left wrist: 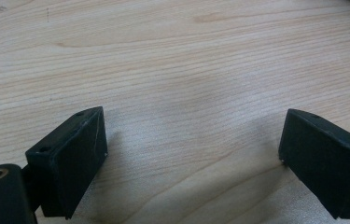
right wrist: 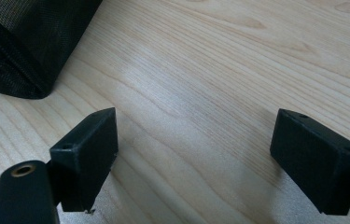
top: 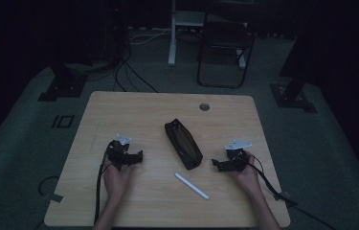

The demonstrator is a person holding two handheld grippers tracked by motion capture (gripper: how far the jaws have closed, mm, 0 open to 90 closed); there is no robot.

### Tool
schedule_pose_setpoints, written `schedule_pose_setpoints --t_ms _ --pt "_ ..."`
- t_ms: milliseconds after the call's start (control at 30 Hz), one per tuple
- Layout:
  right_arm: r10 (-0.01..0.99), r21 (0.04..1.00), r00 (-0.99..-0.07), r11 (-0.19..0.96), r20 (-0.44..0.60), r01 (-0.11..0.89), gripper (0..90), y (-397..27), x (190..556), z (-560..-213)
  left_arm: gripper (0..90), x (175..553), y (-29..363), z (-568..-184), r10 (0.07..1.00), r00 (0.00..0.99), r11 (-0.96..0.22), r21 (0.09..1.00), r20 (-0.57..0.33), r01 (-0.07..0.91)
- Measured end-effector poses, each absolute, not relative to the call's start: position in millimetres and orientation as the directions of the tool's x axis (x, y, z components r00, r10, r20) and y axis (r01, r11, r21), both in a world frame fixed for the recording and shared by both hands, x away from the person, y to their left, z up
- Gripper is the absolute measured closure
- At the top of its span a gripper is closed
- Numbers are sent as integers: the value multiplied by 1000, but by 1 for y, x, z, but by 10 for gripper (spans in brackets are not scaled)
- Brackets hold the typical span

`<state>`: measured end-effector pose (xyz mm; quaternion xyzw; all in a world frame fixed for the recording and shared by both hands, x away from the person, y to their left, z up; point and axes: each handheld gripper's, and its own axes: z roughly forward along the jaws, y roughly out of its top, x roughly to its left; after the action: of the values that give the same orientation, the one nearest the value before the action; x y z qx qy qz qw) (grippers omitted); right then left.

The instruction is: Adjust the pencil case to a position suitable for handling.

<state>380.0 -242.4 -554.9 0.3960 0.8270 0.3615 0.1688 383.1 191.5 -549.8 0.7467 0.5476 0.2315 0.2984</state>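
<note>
The likeliest slip from here is a bad first grasp. The black mesh pouch [top: 183, 143] lies slantwise in the middle of the table [top: 119, 105], and its soft fabric could bunch or slide if one tool pinches it before the other steadies it. The white pen [top: 191, 186], lying just in front of the pouch's near end, is thin and round; a tool coming down off-centre could roll it toward the table's near edge.

The left tool [top: 139, 157] sits well to the left of the pouch, low over the wood, with its jaws spread wide. In the left gripper view its pads [left wrist: 72, 154] have bare table between them and grip nothing.

The right tool [top: 217, 164] sits just right of the pouch's near end, jaws equally wide apart and empty. In the right gripper view the pouch's corner [right wrist: 28, 42] lies ahead of the jaws, apart from them.
</note>
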Motion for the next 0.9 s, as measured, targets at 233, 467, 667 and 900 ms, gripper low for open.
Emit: schedule_pose_setpoints --t_ms 233,467,667,900 --pt "777 732 -629 425 7 533 153 -242 380 -555 79 383 188 -550 965 261 -199 700 18 686" --pt "787 732 -617 416 7 540 161 -242 379 -555 79 383 187 -550 966 257 -196 700 18 686" --pt "800 747 -597 362 59 558 405 -246 375 -546 79 383 187 -550 966 257 -196 700 18 687" --pt "791 784 -608 340 60 519 439 -241 367 -529 79 383 187 -550 966 257 -196 700 18 686"
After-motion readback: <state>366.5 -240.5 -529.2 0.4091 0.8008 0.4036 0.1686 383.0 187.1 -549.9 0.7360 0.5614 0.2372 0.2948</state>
